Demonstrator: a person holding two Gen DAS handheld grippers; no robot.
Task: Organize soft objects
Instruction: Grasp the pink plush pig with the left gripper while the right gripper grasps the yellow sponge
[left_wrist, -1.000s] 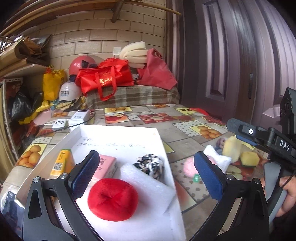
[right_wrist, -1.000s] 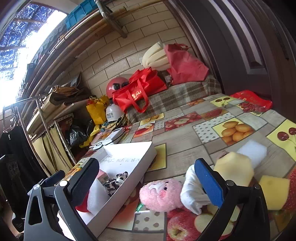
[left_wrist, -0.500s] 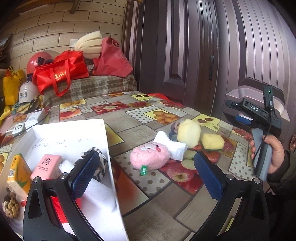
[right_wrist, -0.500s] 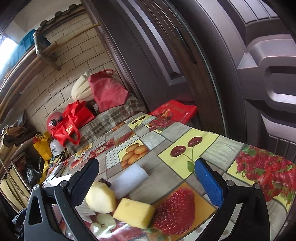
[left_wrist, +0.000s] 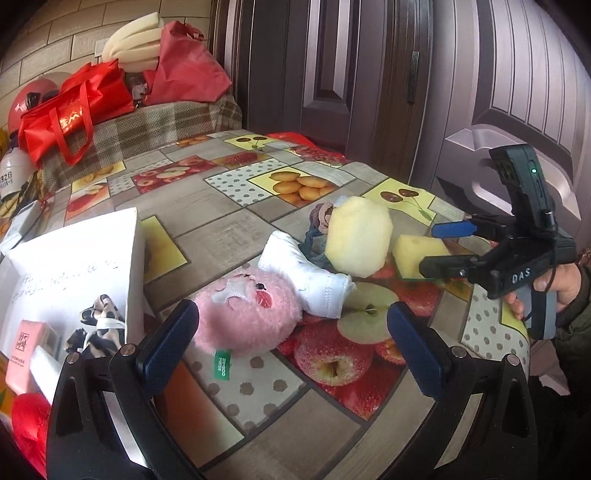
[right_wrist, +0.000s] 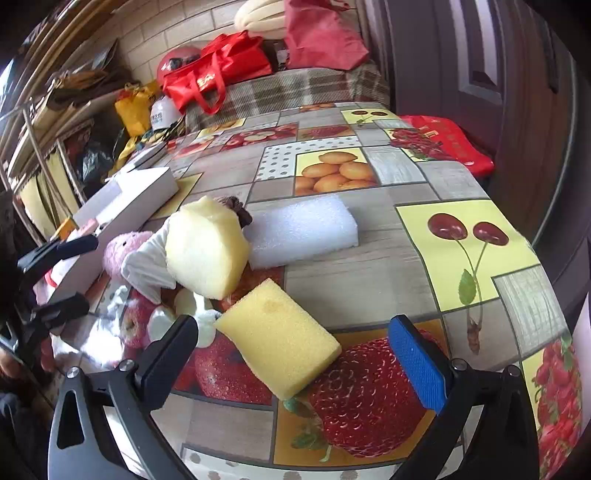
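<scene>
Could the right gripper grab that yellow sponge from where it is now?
Probably yes. The right gripper is open, and the yellow sponge lies flat on the table just ahead between its fingers, with nothing on top of it or in between.

Fruit-print tablecloth (right_wrist: 373, 266) on table. Behind it: red tote bag (left_wrist: 74, 110), plaid cover (right_wrist: 295, 86) (bags sit on it), red helmet (right_wrist: 177, 61), dark panelled door (left_wrist: 332, 66).
</scene>
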